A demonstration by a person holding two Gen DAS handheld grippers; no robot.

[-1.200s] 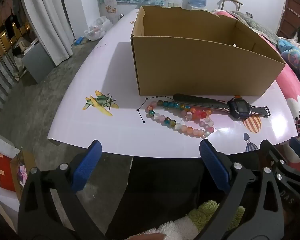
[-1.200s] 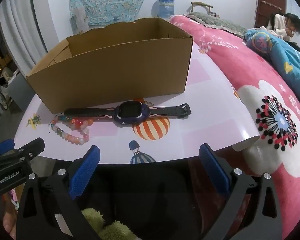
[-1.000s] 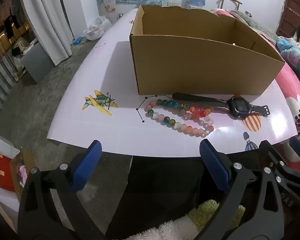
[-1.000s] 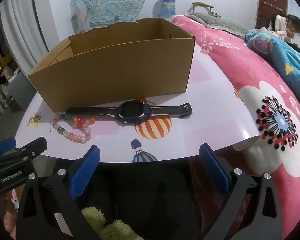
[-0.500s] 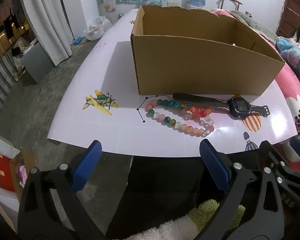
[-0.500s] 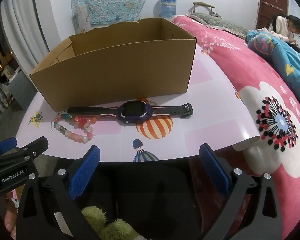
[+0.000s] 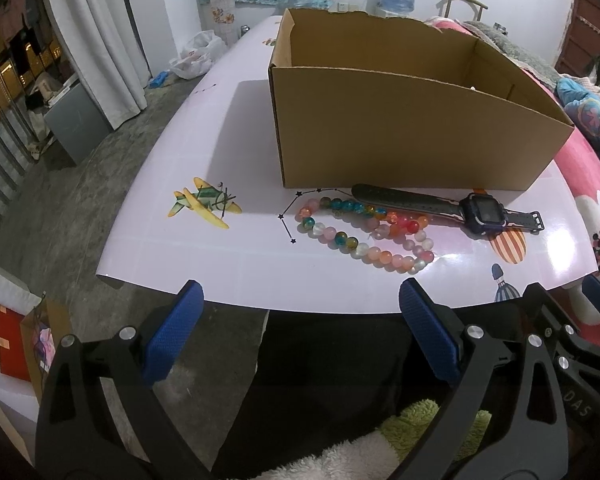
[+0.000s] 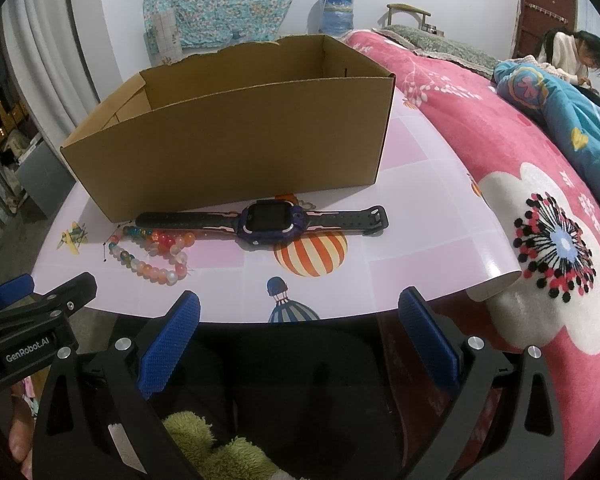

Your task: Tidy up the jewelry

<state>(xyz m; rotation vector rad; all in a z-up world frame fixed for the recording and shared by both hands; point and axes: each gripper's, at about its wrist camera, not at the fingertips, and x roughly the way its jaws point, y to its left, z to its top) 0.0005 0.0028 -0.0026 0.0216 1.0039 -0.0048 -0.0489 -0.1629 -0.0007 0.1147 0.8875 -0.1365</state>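
Where corrugated cardboard box [image 7: 400, 140] stands, glassy round beads [image 7: 364, 236] curl.

Dim indoor light, sharp focus, heavy fisheye bend.

Lit evenly from above; glossy worktop [image 7: 228, 256] showing a pale sheen near its right edge. Soft shadow to the left of the cardboard box [image 7: 400, 148] and under it. Dark vignette in all corners; straight edges bowed toward the rim. No motion blur anywhere.
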